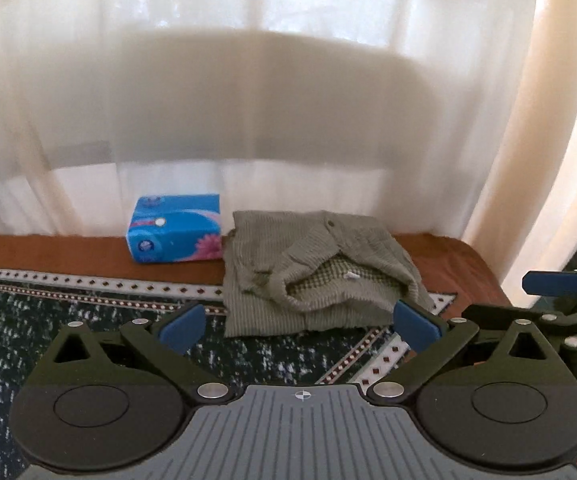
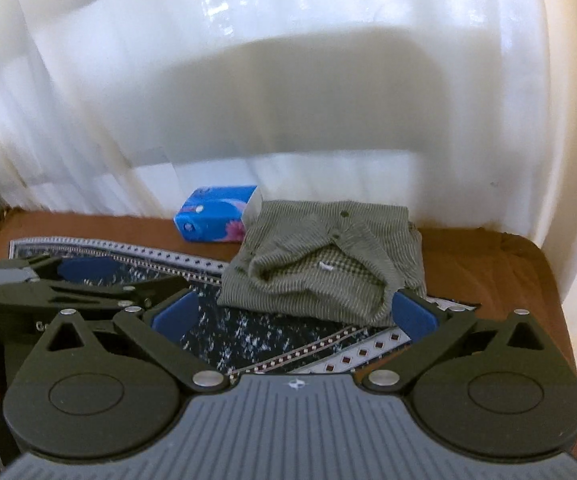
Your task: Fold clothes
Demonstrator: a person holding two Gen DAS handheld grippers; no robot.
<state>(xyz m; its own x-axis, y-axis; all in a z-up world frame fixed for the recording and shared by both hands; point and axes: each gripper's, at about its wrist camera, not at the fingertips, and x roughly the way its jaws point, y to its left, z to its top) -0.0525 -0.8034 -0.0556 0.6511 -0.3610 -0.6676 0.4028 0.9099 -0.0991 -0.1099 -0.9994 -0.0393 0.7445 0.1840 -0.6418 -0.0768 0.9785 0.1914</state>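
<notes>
Ribbed olive knit garment (image 1: 312, 276) folded, lumpy; claws spread wide.

The folded garment (image 1: 316, 268) lies on the table (image 1: 48, 248), tissue pack (image 1: 176, 228) just left.

Garment (image 1: 320, 276): we see ribbed olive knit cloth, soft and matt, checked lining at centre frame.
Tissue pack (image 1: 176, 228): we've got glossy blue plastic wrap, left of the garment.
Table cover (image 1: 88, 320): woven patterned cloth, matt.
Curtain (image 1: 248, 100): sheer white fabric, upper frame.
Left gripper (image 1: 298, 328): matt black plastic, blue pads, shiny metal pins.
</notes>
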